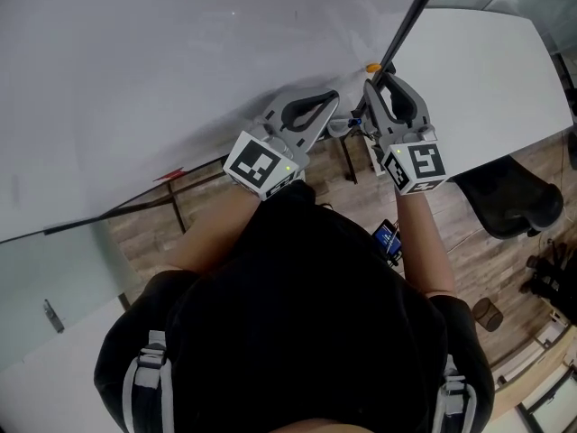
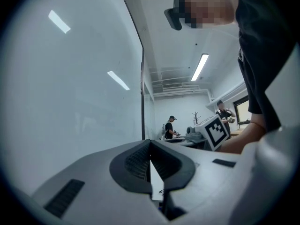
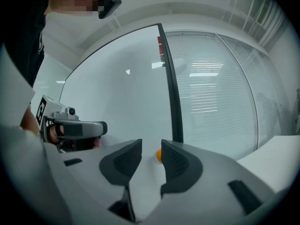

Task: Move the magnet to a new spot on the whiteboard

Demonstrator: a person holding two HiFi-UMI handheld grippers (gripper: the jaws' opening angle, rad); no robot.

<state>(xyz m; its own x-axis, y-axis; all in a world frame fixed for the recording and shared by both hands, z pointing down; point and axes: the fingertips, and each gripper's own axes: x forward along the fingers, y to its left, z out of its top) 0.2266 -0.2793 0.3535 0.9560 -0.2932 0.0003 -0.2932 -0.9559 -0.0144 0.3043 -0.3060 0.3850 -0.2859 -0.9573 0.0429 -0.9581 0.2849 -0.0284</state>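
A small orange magnet sticks to the whiteboard close to the board's dark right edge. My right gripper is open just short of it; in the right gripper view the orange magnet shows in the gap between the two grey jaws, partly hidden by the right-hand one, with my right gripper not touching it. My left gripper points at the board beside the right one and is shut with nothing in it. In the left gripper view my left gripper has its pads pressed together.
The whiteboard's dark frame edge runs right beside the magnet, with a window with blinds beyond it. A white table lies right of the board, a dark chair below it. Two people stand far across the room.
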